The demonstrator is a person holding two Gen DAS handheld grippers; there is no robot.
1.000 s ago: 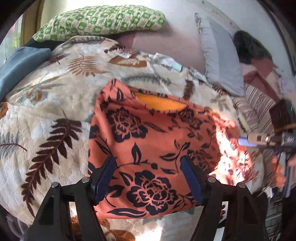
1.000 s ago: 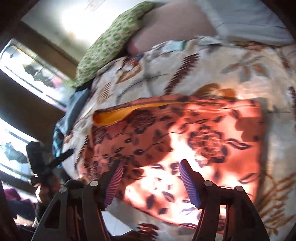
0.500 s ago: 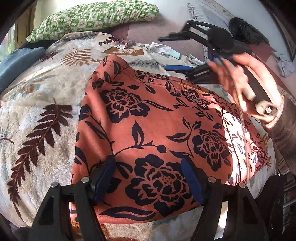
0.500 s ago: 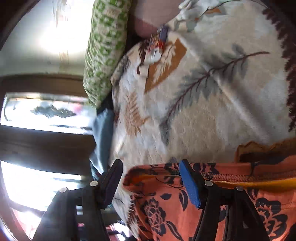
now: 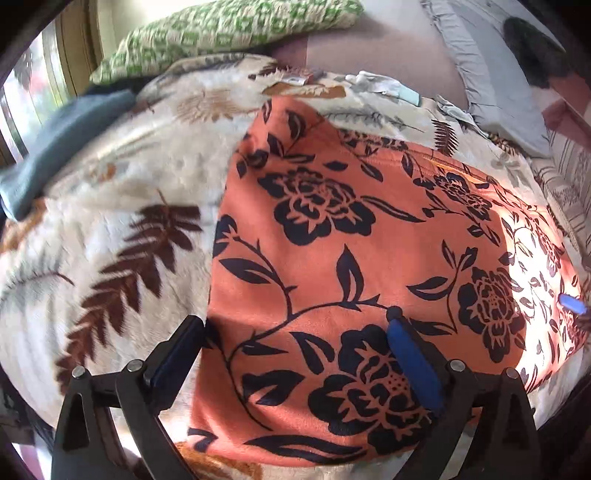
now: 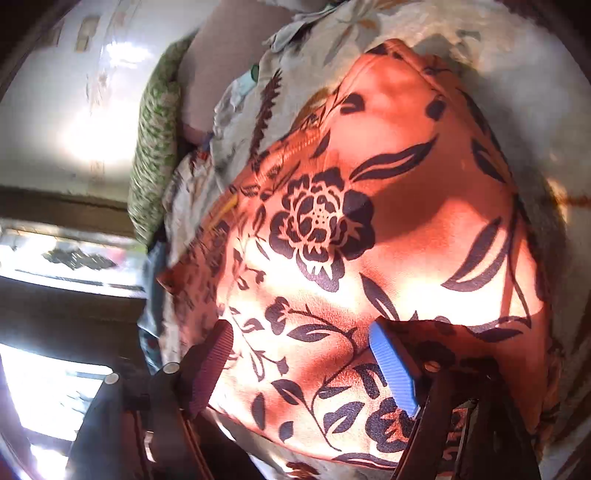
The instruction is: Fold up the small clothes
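Note:
An orange garment (image 5: 369, 258) printed with dark flowers lies flat on the leaf-patterned blanket (image 5: 129, 221). My left gripper (image 5: 295, 354) hovers over its near left corner. Its jaws are opening wide; the left finger stands just off the cloth's edge and the blue right pad (image 5: 410, 365) is above the print, not pressing. In the right wrist view the same garment (image 6: 388, 221) fills the frame, sunlit, with a thin yellow lining edge (image 6: 225, 206) at its far side. My right gripper (image 6: 301, 369) is low over the cloth with its jaws opening and nothing pinched. Its blue tip (image 5: 572, 304) shows at the garment's right edge.
A green patterned pillow (image 5: 229, 33) and a grey pillow (image 5: 495, 85) lie at the head of the bed. A blue-grey cloth (image 5: 62, 144) sits at the left by the window. Small light items (image 5: 384, 85) rest on the blanket beyond the garment.
The garment's yellow opening is covered over and the cloth lies flatter. The right gripper went to the far edge, then swung back down to the right side. Both grippers' jaws widened.

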